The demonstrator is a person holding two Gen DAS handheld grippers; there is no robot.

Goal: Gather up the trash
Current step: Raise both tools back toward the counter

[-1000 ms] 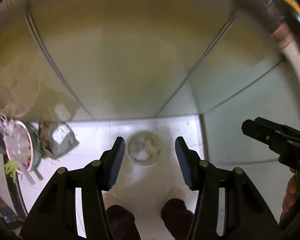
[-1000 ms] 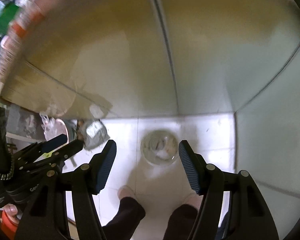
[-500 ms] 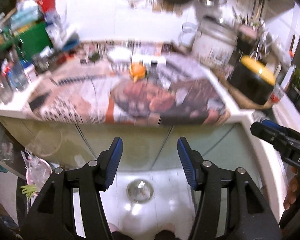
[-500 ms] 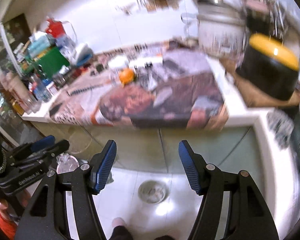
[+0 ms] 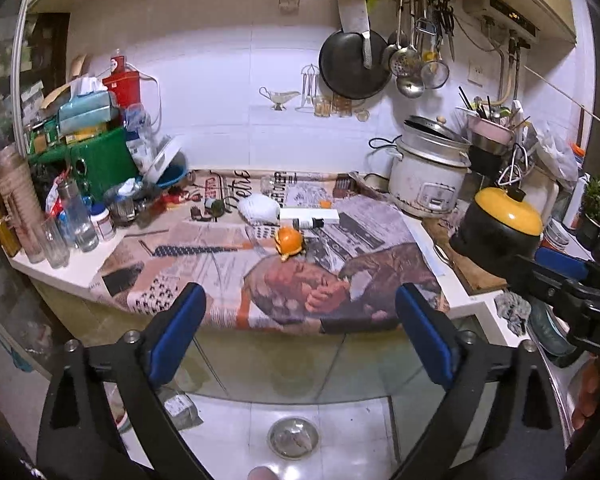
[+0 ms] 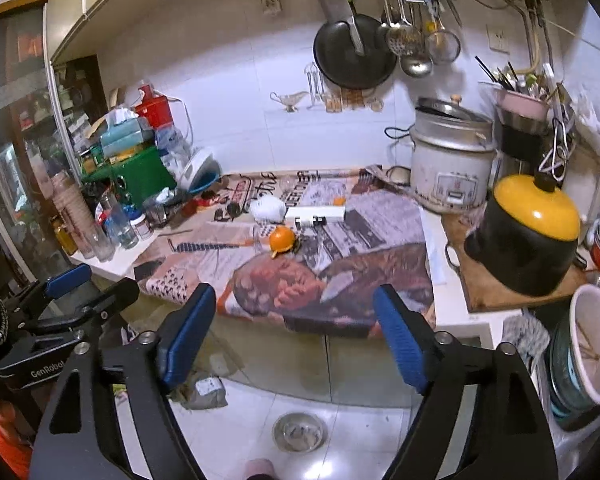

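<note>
- Left gripper: jaws spread wide, nothing held; hovers short of the counter edge, aimed at the newspaper
- Right gripper: jaws spread wide, nothing held; level with the left one, also short of the counter
- Orange peel: likely trash; lies mid-counter on the newspaper, well beyond both grippers
- White wad: likely trash, behind the peel, just beside a white box
- Small bottle: lies near the peel, in front of the box; trash or not, cannot tell
- Bin: on the floor below, between the two grippers
- Step in hand, judged: reach for the first piece
- Advice: take the peel first, as nearest; come down from above with the jaws astride it; pinch gently, since peel tears; avoid snagging the newspaper
- Hazard: glasses and pot flank the path; keep to the middle
</note>
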